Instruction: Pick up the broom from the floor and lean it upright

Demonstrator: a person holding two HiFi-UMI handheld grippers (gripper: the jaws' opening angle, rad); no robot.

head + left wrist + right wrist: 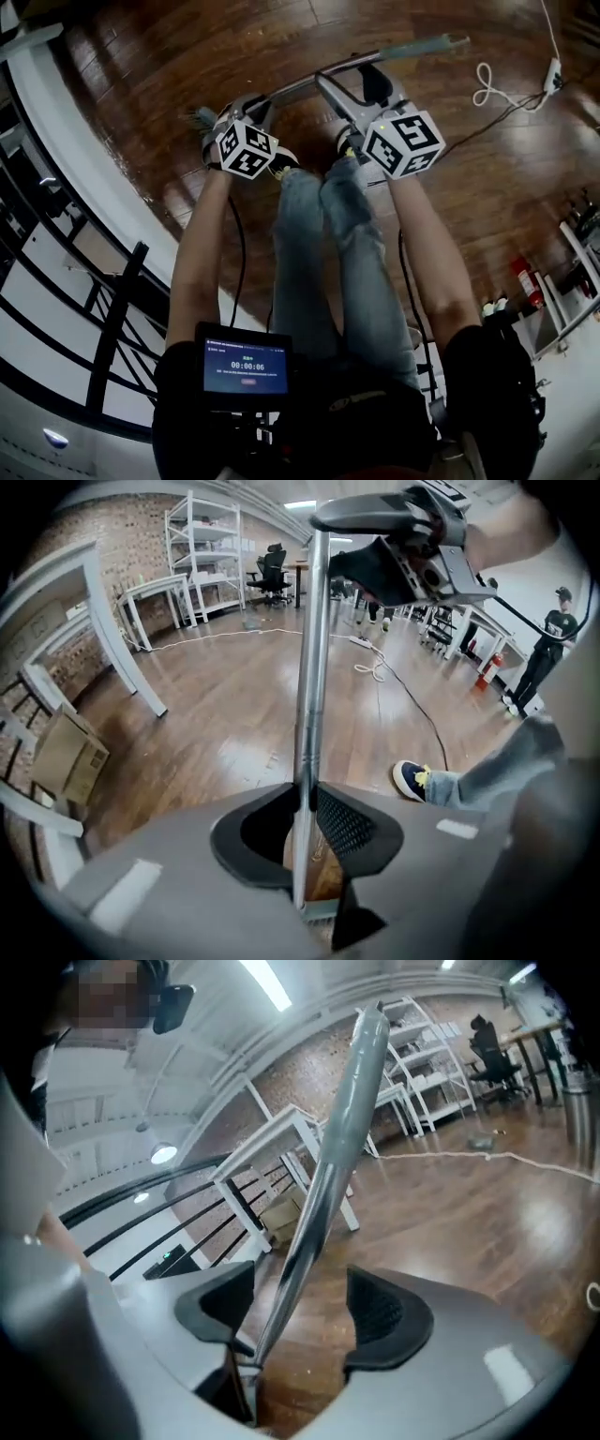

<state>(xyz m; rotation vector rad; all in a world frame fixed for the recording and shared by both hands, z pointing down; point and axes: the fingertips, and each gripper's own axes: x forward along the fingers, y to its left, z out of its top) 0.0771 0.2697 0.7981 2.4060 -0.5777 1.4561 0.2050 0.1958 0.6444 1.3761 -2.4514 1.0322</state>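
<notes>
A broom with a silver pole (pixel 422 45) is held off the wooden floor and slants up to the right in the head view, its greenish end (pixel 201 116) at the left. My left gripper (pixel 251 105) is shut on the lower part of the pole (pixel 314 667), with both black pads (pixel 349 822) pressed against it. Higher up the pole, my right gripper (pixel 363 86) is open. The pole (pixel 342 1119) passes through its wide gap (pixel 300 1312) and stands clear of the right pad (pixel 380 1314).
The person's jeans-clad legs and shoes (pixel 281 161) stand just below the grippers. A white cable (pixel 487 89) lies on the floor at the far right. A black railing (pixel 112 319) runs at the left. White tables (pixel 141 602), a cardboard box (pixel 66 757) and shelving (pixel 202 546) stand around.
</notes>
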